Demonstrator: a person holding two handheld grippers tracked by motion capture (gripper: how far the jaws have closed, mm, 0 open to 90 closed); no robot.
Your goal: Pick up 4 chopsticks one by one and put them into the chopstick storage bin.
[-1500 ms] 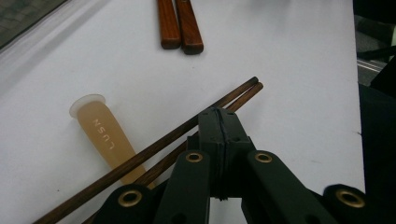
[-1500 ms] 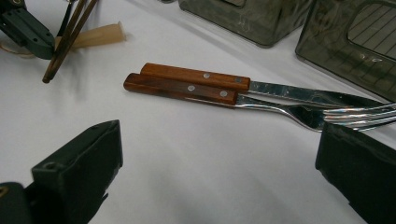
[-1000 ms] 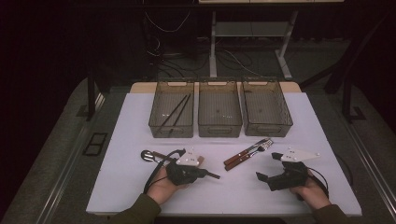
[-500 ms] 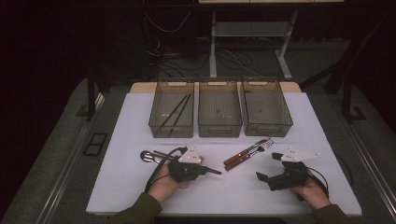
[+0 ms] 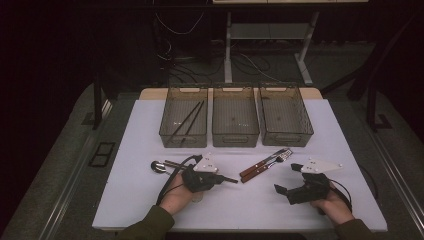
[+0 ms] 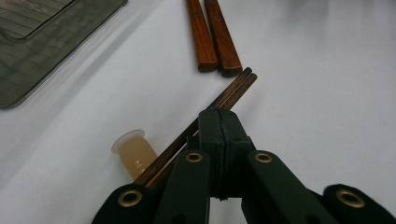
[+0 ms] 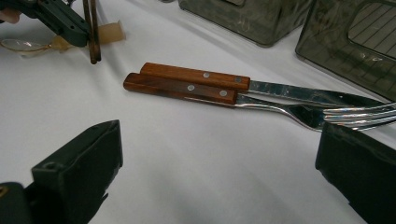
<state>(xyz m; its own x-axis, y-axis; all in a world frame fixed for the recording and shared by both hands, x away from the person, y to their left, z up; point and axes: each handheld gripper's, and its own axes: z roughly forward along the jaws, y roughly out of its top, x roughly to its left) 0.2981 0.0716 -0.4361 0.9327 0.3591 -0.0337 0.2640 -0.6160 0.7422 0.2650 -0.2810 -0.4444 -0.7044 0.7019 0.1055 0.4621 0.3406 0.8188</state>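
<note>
The left hand-held gripper [image 6: 218, 122] pinches a pair of chopsticks [image 6: 233, 91] low over the tabletop [image 5: 130, 200], likely bound for the left bin [image 5: 184, 121] (another pair already lies there). The right hand-held gripper [image 7: 219, 177] is spread wide before the knife [image 7: 196, 74] and fork [image 7: 187, 91]. The other bins look empty.

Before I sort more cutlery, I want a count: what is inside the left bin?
The left bin holds a pair of dark chopsticks lying diagonally on its floor. Its tinted near wall blurs the front corner, so anything small there cannot be made out.
</note>
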